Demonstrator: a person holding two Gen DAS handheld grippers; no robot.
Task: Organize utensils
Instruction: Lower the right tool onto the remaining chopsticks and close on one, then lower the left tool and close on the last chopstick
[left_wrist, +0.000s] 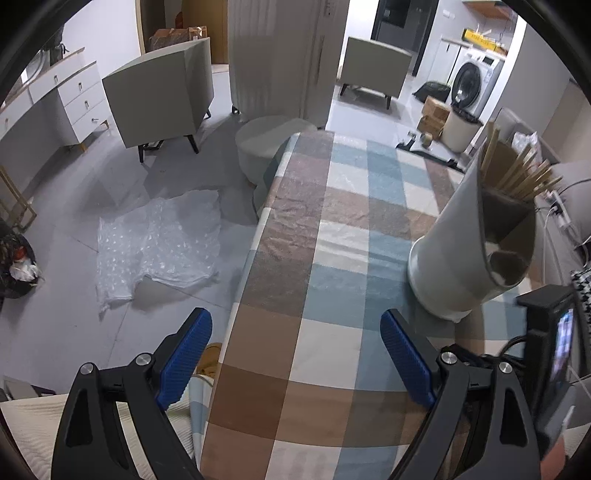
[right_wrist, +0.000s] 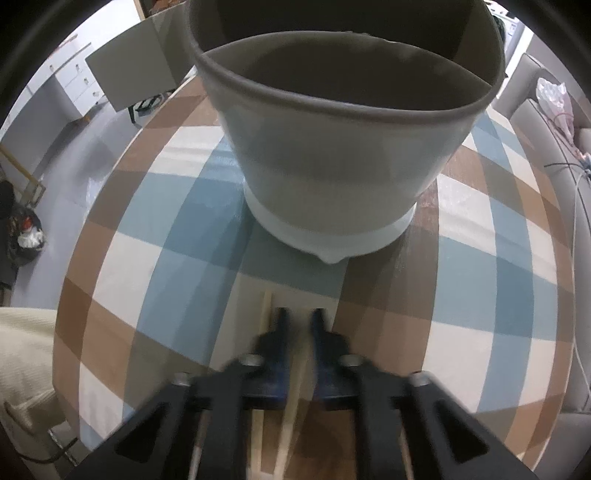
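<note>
Chopsticks (left_wrist: 524, 177) upright inside holder (left_wrist: 450, 254)

The checked blue, brown and cream tabletop (left_wrist: 332, 258) lies bare and passable left of the tall grey-white plastic utensil holder (left_wrist: 461, 240), which blocks its right side, bamboo chopsticks (left_wrist: 517, 173) protruding

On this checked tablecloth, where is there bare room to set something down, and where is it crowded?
Free: the long stretch of checked tablecloth from the open left gripper to the far table end, left of the tall white utensil holder. Crowded: the short strip between that holder and the right gripper, shut on a pale wooden chopstick, another beside it.
</note>
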